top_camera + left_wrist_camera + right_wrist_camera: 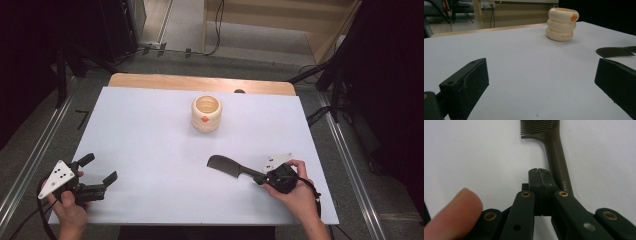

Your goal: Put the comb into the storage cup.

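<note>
A white sheet point(150, 150) covers a wooden table point(200, 81). A cream cup made of three fat rings, with a small orange dot on its side point(206, 113), stands on the sheet near the far edge, about in the middle. In the left gripper view the same cup point(561, 24) stands far off, up and to the right.

A dark comb with a long handle point(231, 167) lies flat on the sheet, nearer the person and a bit to the right. Its teeth end points toward the middle of the table.

The left gripper point(98, 169) sits in the person's left hand point(70, 207) at the near left corner of the sheet. Its jaws are spread wide apart with nothing between them. It is well apart from the cup and the comb.

The right gripper point(261, 178) sits in the person's right hand point(295, 192) at the near right. In the right gripper view its two jaws are pressed tight together, and the comb handle point(557, 160) lies just beside them on the sheet, not between them. The jaw tips point(539, 178) touch or nearly touch the handle; I cannot tell which. A fingertip point(451, 216) shows at the bottom left of that view.
</note>
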